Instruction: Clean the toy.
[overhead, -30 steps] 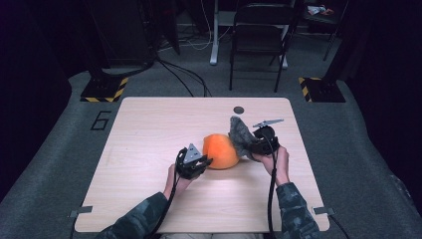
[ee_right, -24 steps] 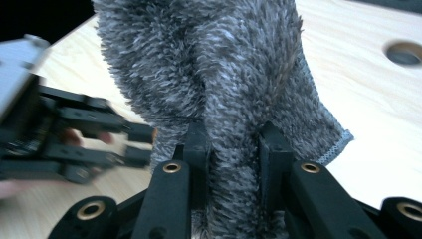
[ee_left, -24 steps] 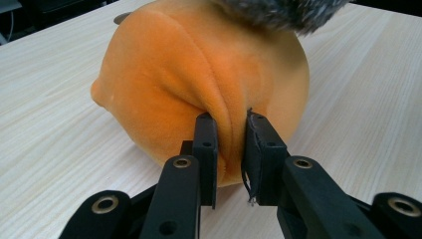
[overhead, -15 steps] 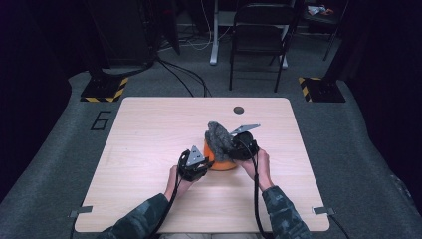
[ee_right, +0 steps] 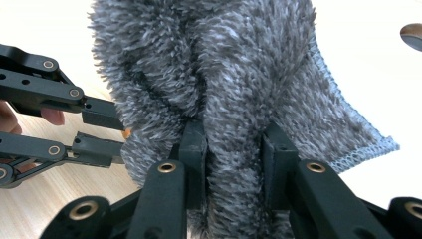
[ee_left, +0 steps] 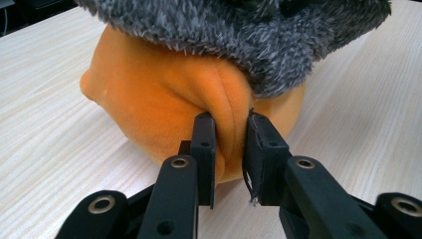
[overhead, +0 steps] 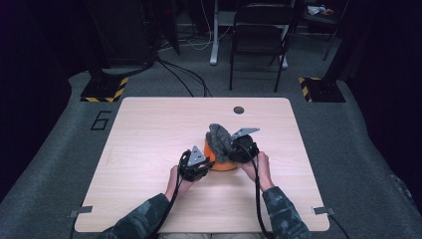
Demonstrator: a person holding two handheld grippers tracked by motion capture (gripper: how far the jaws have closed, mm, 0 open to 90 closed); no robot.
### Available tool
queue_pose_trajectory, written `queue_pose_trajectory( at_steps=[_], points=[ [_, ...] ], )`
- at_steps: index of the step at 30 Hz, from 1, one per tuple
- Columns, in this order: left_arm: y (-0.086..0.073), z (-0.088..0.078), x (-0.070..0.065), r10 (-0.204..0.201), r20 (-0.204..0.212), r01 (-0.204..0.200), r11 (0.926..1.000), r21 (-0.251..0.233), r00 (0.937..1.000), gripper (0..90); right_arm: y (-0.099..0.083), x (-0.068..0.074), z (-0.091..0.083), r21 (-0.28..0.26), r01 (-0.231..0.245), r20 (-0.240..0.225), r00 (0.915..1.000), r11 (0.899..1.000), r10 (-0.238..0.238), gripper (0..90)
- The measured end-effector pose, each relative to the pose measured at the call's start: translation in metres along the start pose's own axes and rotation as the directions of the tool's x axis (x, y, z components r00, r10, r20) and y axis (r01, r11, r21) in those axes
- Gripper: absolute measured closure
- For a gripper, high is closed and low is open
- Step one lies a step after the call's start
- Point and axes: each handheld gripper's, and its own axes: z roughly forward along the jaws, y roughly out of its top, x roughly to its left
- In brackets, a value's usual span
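Note:
An orange plush ball [overhead: 219, 160] [ee_left: 164, 99] rests on the wooden table [overhead: 149, 134] near its middle. A fuzzy grey cloth [overhead: 220, 139] [ee_right: 209, 84] [ee_left: 239, 35] is draped over its top. My left gripper [overhead: 199, 167] [ee_left: 230, 149] is shut on a pinched fold of the orange plush at its near left side. My right gripper [overhead: 238, 149] [ee_right: 233, 149] is shut on a bunched fold of the grey cloth, holding it over the ball. The left gripper's jaws appear at the left of the right gripper view, beside the cloth.
A small dark round hole [overhead: 239, 110] lies in the table towards its far edge. A black chair [overhead: 259, 40], cables and yellow-black striped stand bases [overhead: 104, 92] stand on the grey floor beyond. Bare tabletop spreads to the left and right of the ball.
My right gripper has carried the grey cloth leftward and down from beside the ball onto its top. The left gripper has stayed on the orange plush.

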Motion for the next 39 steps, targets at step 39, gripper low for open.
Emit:
queue_pose_trajectory(
  at_steps=[39],
  points=[
    [-0.003,-0.001,0.013,-0.051,0.013,0.050,0.9987,0.004,0.9986,75.8,-0.050,-0.068,0.020,0.253,-0.180,0.180,0.9742,0.951,0.136,71.1]
  ],
)
